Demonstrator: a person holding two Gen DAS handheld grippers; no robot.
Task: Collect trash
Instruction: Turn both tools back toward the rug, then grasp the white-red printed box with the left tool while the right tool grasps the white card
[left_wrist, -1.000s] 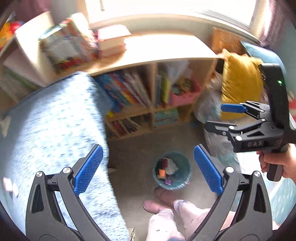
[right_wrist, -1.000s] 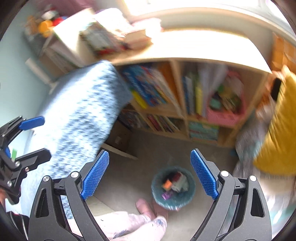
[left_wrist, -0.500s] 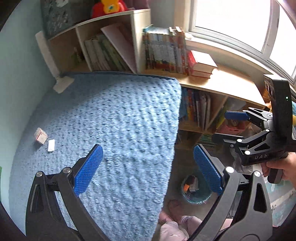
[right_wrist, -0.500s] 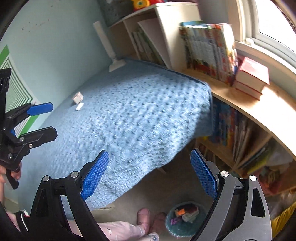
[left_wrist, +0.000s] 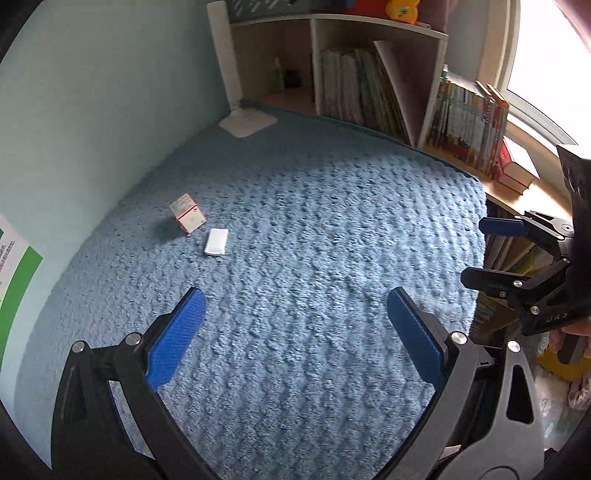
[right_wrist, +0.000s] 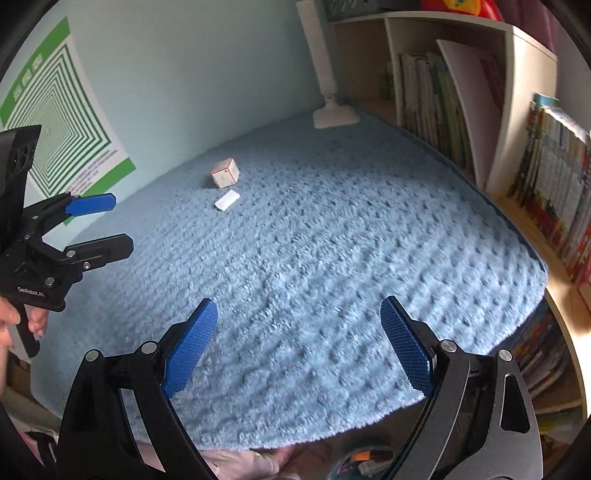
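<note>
A wide bed covered in a nubbly blue blanket (left_wrist: 314, 277) fills both wrist views, with a pale blue wall behind it and bookshelves (left_wrist: 369, 81) packed with books running from twelve o'clock round to three o'clock. Below the bed's near edge, at about five o'clock in the right wrist view, part of a small bin (right_wrist: 364, 463) with colourful scraps inside shows on the floor. Both tools hover above the blanket with nothing between their blue pads: the left tool (left_wrist: 295, 332) has its jaws wide apart, and so does the right tool (right_wrist: 299, 343). Each tool also appears in the other's view, held by a hand at the frame edge. The trash lies on the blanket toward eleven o'clock, near the wall: a small white and pink box (left_wrist: 187, 213) tipped on one corner, and just beside it, not touching, a flat white packet (left_wrist: 216, 242). The step in hand seems to be reaching for these two pieces. To do it well, the nearer left tool should probably travel forward over the blanket, line its pads either side of one piece, and close on the box's flat faces rather than its corners. The flat packet sits low in the soft pile, so the pads may need to press in slightly to catch its edges without snagging the blanket.
</note>
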